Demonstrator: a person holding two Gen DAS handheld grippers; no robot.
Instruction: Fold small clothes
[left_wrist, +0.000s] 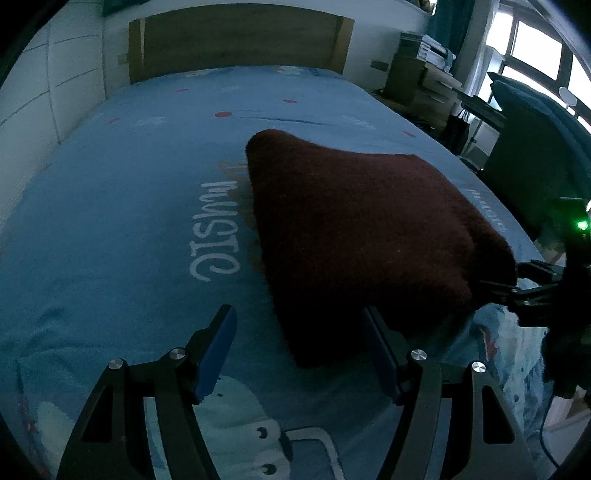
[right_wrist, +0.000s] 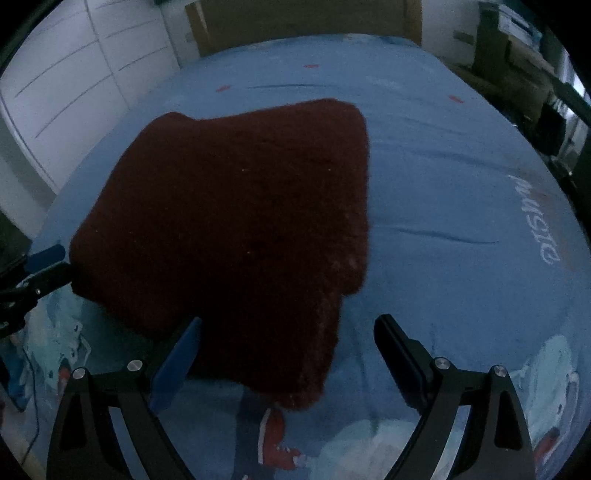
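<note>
Blue-padded fingers (left_wrist: 218, 354) of the left tool (left_wrist: 301, 350) stand wide apart closest to the lens, holding nothing; the near corner of the dark red fuzzy garment (left_wrist: 354, 236) lies just ahead of them, nearer the right-hand finger, whose tip it partly hides. The right tool (right_wrist: 288, 350) is likewise spread wide and empty, and the garment's (right_wrist: 236, 221) narrow near flap reaches down between its fingers without visible contact; whether the left-hand pad touches the cloth cannot be told.

The garment rests flat on the bed (left_wrist: 110, 221), on a blue sheet printed with cartoon figures and the word "MUSIC" (left_wrist: 214, 232), which lies to the left of the cloth as the left tool sees it. A fringe-like edge (left_wrist: 240, 192) shows along the cloth's left side. It looks already doubled over into a thick, compact shape, which suggests folding is well along.

Each tool shows at the edge of the other's view, flanking the cloth's near edge. That placement, wide open at the two near corners, reads as readiness to pinch both corners together and carry them forward toward the wooden headboard (left_wrist: 240, 37). Thick pile may slip unless both layers are caught.
</note>
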